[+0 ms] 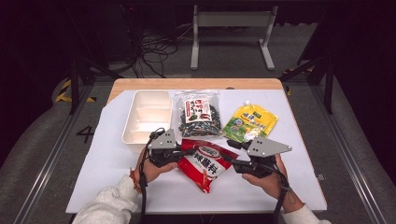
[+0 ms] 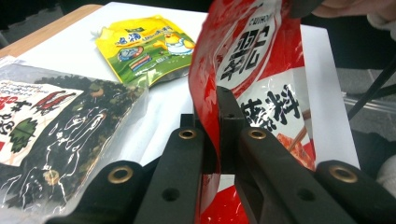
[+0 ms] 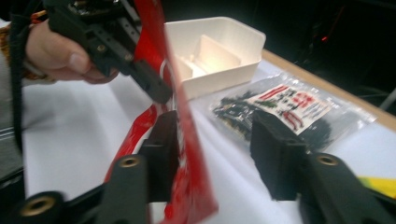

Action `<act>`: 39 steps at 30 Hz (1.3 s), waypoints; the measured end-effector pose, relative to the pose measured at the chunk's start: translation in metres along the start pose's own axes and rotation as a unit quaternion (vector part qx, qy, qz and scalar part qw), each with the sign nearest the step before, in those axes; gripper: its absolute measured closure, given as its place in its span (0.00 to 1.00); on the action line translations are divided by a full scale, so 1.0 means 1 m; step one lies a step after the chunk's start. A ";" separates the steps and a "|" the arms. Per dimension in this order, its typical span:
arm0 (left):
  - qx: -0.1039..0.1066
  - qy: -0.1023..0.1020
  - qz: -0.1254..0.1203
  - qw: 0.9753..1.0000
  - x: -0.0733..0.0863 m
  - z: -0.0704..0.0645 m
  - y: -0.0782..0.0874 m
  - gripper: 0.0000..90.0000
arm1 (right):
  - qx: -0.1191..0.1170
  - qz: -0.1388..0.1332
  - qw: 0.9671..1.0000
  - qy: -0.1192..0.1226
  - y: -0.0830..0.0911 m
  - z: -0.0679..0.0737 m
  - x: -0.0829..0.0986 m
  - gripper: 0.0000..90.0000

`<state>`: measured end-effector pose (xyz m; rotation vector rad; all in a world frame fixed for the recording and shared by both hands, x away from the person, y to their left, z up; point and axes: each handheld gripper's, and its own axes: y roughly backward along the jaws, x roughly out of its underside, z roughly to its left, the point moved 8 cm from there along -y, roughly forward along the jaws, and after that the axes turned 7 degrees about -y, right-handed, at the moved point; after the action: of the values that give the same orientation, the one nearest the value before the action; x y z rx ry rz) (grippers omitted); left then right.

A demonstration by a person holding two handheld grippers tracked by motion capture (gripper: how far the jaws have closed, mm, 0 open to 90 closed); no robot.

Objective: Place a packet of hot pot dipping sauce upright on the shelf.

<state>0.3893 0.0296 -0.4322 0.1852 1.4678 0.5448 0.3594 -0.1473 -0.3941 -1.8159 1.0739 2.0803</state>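
Nearest the person, the left gripper (image 1: 179, 150) is clamped on one edge of a red packet (image 1: 205, 163), its jaws pressed together on the film in the left gripper view. The right gripper (image 1: 232, 145) sits at the packet's other side with its jaws apart, the red film standing between them and lying against one jaw. Beyond, on the white table cover (image 1: 112, 163), a yellow pouch (image 1: 250, 122) and a clear bag of dark dried bits (image 1: 197, 113) lie flat. The bag lies just beside a white divided tray (image 1: 145, 116).
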 end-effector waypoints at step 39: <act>-0.041 0.000 -0.076 0.996 -0.032 0.005 0.045 1.00 | 0.067 0.086 0.992 -0.062 0.063 -0.017 0.109 0.17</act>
<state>0.3833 0.0546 -0.3833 0.0090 1.4424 0.4805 0.3110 -0.2383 -0.4693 -1.5597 1.3418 2.1241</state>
